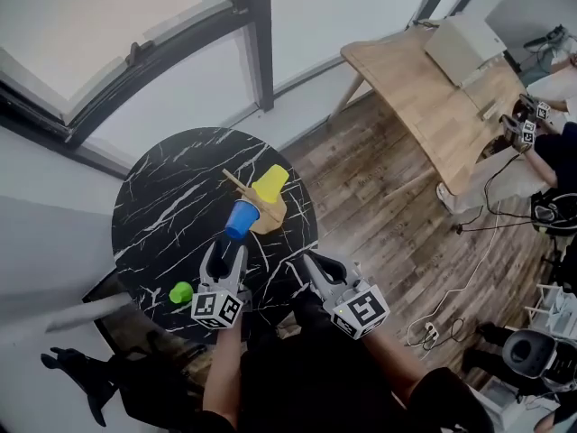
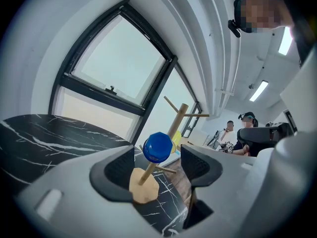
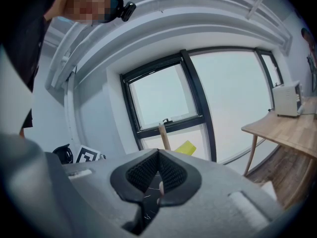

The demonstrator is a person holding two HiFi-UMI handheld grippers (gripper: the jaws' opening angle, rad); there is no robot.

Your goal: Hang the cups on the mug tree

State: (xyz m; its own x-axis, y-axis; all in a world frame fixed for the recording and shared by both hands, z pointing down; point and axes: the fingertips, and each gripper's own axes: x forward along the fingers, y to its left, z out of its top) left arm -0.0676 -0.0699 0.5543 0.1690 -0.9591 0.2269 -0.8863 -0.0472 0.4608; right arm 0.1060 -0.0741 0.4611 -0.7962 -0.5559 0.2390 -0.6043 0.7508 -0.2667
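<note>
While left fingers (image 2: pixel 116 172) spread facing blue cup (image 2: pixel 158 147) on mug tree (image 2: pixel 178 120), right fingers (image 3: pixel 144 172) pressed together.

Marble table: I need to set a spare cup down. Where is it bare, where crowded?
Bare: the far left of the table, between the window-side rim and the mug tree. Crowded: the right side, where the tree holds the blue cup and yellow cup, and the near edge, with the green cup, left gripper and right gripper.

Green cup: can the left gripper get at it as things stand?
Probably yes. The left gripper is open and empty; the green cup sits on the table close beside it, with nothing between.
</note>
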